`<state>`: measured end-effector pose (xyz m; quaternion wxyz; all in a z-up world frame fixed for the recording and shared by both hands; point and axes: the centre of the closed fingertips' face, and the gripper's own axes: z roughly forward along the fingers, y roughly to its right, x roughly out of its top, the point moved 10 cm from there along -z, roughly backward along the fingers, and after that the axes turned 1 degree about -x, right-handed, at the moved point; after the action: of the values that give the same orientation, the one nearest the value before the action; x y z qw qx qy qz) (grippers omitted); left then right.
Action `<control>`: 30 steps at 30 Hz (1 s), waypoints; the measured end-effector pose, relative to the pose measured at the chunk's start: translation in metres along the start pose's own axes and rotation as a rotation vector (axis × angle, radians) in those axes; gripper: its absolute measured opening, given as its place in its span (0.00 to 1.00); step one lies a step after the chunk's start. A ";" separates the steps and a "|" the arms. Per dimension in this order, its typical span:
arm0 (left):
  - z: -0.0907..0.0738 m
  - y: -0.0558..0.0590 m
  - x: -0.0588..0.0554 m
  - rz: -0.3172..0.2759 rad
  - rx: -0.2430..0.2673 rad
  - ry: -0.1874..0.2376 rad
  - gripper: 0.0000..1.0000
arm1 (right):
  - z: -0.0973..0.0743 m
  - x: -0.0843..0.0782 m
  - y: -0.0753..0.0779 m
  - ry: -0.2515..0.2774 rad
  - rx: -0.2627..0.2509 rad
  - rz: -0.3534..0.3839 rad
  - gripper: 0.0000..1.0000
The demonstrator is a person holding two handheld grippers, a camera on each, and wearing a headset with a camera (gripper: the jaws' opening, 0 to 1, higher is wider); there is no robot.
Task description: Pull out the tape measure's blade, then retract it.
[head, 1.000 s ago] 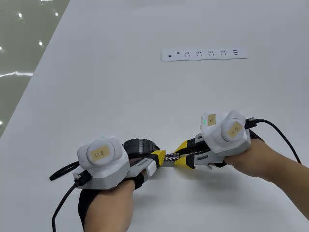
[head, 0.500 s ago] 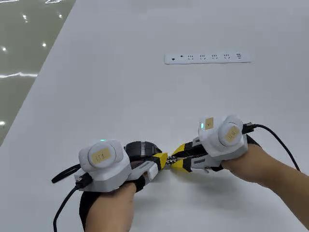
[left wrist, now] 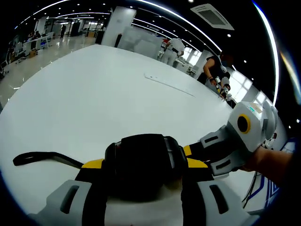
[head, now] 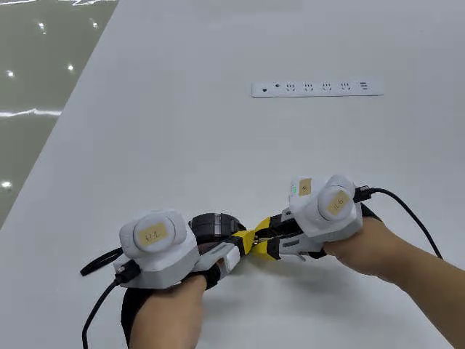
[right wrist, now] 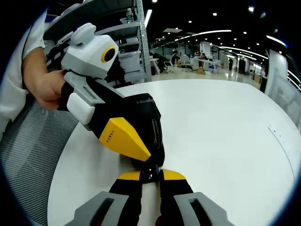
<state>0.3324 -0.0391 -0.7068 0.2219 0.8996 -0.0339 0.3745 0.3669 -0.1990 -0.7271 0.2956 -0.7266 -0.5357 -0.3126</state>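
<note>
At the near edge of the white table (head: pixel 218 109), the left gripper (left wrist: pixel 143 165) is clamped on the black case of the tape measure (left wrist: pixel 141 153), one yellow-padded jaw on each flank, the case resting low over the tabletop. The right gripper (right wrist: pixel 151 178) meets it nose to nose; its jaws are drawn together on the small metal blade tip (right wrist: pixel 150 172), which sits just at the mouth of the case, so almost no blade appears to be out and the pull seems barely begun. The case lies straight ahead of the right gripper, toward the person's left, and the line joining the two grippers runs across the bench from side to side; the blade's long axis should follow that line. The right hand is the nearer to the tip and looks best placed to draw away to the right while the left anchors the case. A black strap (left wrist: pixel 40 157) trails on the table beside the case on its outer side. Well beyond both grippers a white power strip (head: pixel 317 88) lies flat, clear of the likely path of the blade
</note>
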 end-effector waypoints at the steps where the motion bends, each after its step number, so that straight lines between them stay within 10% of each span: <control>1: 0.000 0.000 0.000 0.001 -0.001 0.001 0.59 | 0.000 0.000 0.000 0.000 -0.002 0.002 0.11; 30: -0.013 0.000 0.002 0.097 -0.022 -0.037 0.57 | -0.017 0.002 -0.014 0.017 -0.084 0.077 0.23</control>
<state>0.3254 -0.0329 -0.6969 0.2126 0.9012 -0.0858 0.3678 0.3512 -0.2069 -0.7136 0.2812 -0.7556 -0.4913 -0.3295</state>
